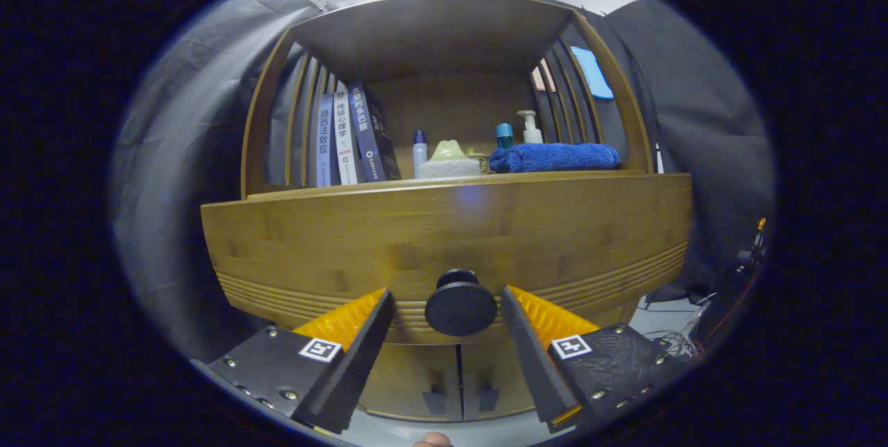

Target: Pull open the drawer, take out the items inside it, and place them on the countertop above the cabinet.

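Note:
A wooden drawer front [444,239] with grooved lines along its lower edge fills the space ahead of me. Its round black knob [460,303] sits right between my two fingers. My gripper [446,301] is open, one black finger [361,343] on each side of the knob, with a small gap to each. What is inside the drawer is hidden. The countertop [444,182] runs along the top of the drawer front, under an open shelf.
On the countertop stand three books [350,135], a small blue-capped bottle [420,152], a pale green dish on a cloth [449,159], a folded blue towel [555,157] and a pump bottle [531,126]. Two cabinet doors [458,381] lie below the drawer. Cables lie on the floor [676,343] at right.

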Available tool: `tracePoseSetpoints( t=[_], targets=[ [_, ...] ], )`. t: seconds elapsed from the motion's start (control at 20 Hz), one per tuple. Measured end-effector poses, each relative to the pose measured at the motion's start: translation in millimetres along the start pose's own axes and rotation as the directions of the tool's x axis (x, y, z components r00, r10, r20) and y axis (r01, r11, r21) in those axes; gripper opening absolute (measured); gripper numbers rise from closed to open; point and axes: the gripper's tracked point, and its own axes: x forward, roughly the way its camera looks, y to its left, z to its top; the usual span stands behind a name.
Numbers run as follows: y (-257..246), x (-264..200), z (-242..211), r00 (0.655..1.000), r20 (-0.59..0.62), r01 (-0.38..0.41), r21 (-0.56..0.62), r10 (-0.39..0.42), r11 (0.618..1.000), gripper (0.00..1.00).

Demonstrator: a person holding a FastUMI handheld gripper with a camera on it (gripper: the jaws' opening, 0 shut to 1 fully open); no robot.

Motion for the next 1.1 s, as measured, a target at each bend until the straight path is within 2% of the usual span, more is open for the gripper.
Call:
tracePoseSetpoints(
  t=[0.6, 0.75, 0.9, 1.1],
  targets=[
    [2.9, 40.9, 2.2, 1.0, -0.03, 0.004, 0.001, -0.004, 1.0, 0.95],
    [3.9, 40.6, 1.7, 0.999, -0.046, 0.003, 0.008, -0.003, 1.0, 0.95],
    [10.3, 30.8, -11.3, 0.987, -0.155, -0.03, 0.02, 0.032, 0.999, 0.96],
    [5.1, 6.2, 5.8, 0.989, -0.145, -0.003, 0.029, 0.007, 1.0, 0.98]
  ],
)
